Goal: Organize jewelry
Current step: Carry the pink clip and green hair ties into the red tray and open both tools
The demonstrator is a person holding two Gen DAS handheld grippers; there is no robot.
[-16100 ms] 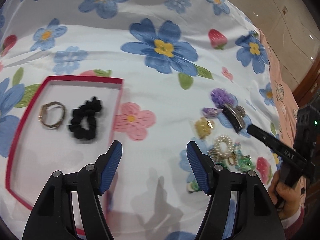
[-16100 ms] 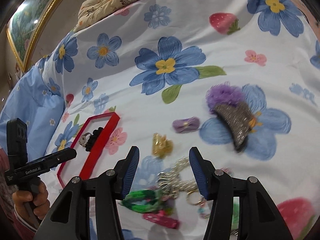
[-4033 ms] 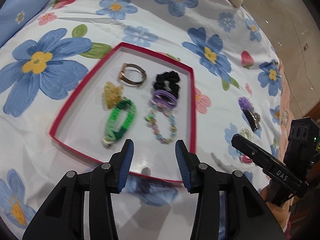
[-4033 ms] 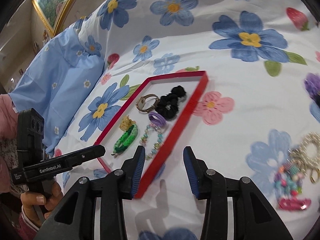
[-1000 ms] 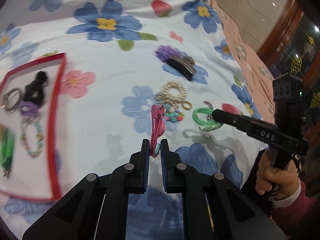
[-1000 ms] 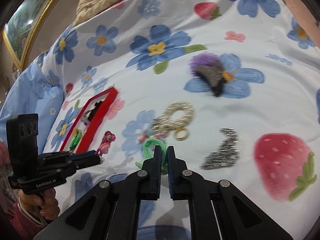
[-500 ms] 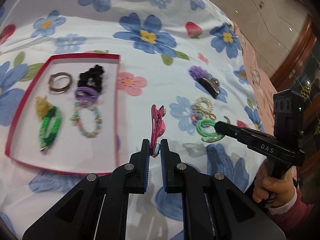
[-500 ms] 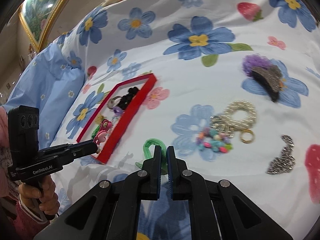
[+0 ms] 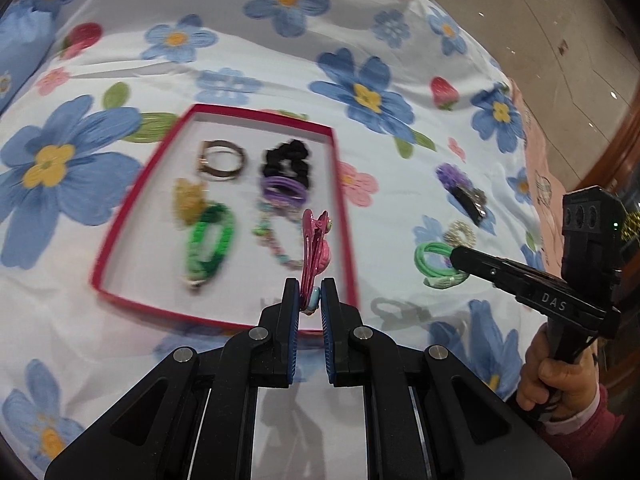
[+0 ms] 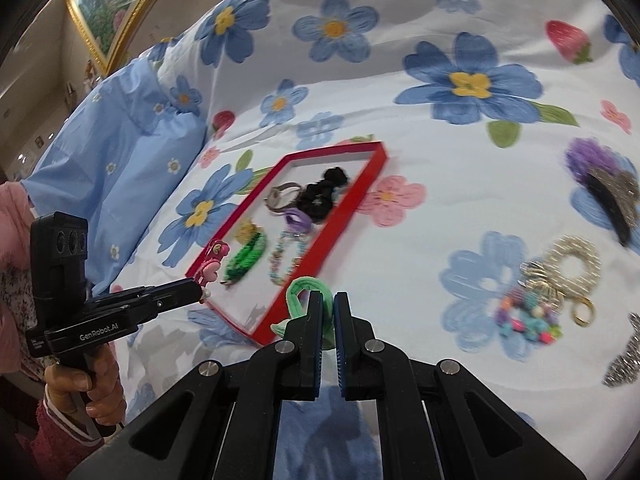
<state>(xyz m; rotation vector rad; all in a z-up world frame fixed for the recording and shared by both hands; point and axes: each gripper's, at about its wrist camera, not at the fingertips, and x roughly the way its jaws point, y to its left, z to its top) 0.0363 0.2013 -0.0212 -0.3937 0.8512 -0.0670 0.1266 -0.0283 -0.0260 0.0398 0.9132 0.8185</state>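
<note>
Two grippers hang above a bedspread (image 9: 400,184) printed with big blue flowers and strawberries, with a pale blue pillow (image 10: 120,152) at its far left edge as the right wrist camera sees it. Next in size is the red-rimmed tray (image 9: 344,208), lying on the spread. Inside it lie a black scrunchie (image 9: 286,158), a metal bangle (image 9: 220,160), a purple hair tie (image 9: 284,192), a green braided bracelet (image 9: 210,244), a beaded bracelet (image 9: 276,240) and a small gold clip (image 9: 188,200).

On the spread well right of the tray rest a purple-tufted dark hair claw (image 10: 600,184), a pearl ring charm (image 10: 572,264), a cluster of coloured beads (image 10: 528,320) just beside it, and a silver glitter piece (image 10: 624,360) near the right edge.

Left gripper (image 9: 310,300) has its fingers clamped on the lower end of a pink hair clip (image 9: 314,244), which stands upright over the tray's near right corner. Right gripper (image 10: 324,308) has its fingers pressed together on a light green hair tie (image 10: 298,292), held just off the tray's near corner. A hand (image 10: 86,388) in a pink sleeve grips each handle.
</note>
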